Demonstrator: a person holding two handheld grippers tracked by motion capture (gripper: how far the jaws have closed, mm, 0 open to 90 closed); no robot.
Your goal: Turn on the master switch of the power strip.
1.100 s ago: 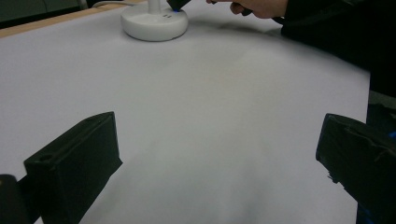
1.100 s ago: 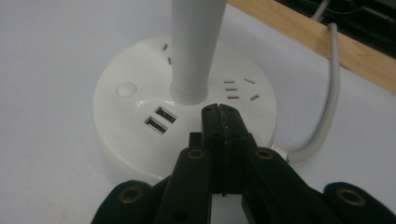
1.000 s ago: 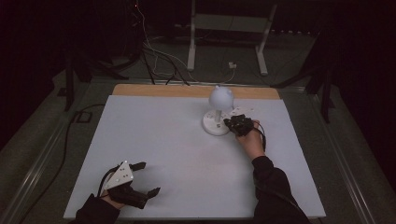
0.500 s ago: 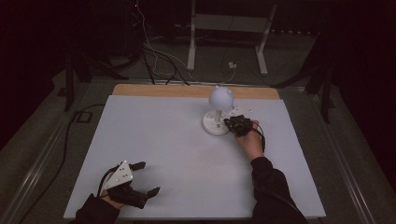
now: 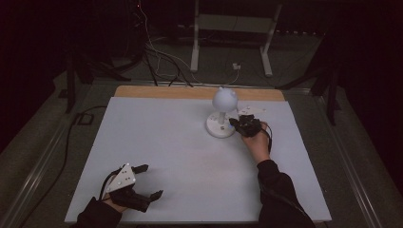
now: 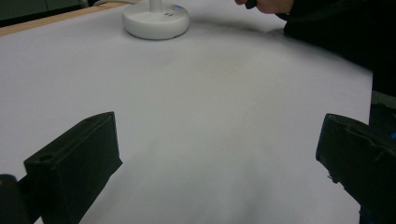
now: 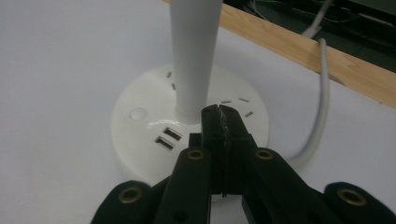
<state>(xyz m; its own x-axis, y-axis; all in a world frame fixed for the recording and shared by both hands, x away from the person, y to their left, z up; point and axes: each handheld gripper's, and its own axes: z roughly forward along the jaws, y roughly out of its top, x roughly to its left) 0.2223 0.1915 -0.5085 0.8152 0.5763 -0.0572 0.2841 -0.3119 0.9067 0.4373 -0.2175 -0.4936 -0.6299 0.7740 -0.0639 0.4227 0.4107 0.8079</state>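
White plastic is what you are working over: the desk lamp point(image 5: 221, 116) is standing upright on the far right part of the white table point(image 5: 157, 142), not far from the wooden strip point(image 5: 157, 91) along the table's far edge. Its round base point(image 7: 140, 135) is sitting flat, the tapered stem point(image 7: 192, 56) is rising from the middle, and the globe-shaped head point(image 5: 225, 98) is sitting on top. You are holding your right gripper point(image 5: 236, 124) at the right side of that base, with your right hand point(image 5: 256, 145) stretched out behind it. In the right gripper view the two black jaws are pressed together with nothing between them, and their tip point(image 7: 219, 114) is hovering over the base right at the foot of the stem; whether it is touching the plastic, I cannot tell. Two USB sockets point(image 7: 167, 138) and a small round button point(image 7: 138, 113) are showing on the base just left of the tip, and the lamp's white cable point(image 7: 322, 88) is curving away on the right toward the wooden strip.

Your left gripper point(image 5: 148, 180) is resting well apart from the lamp, at the near left corner of the table, its jaws spread wide over bare table and gripping nothing
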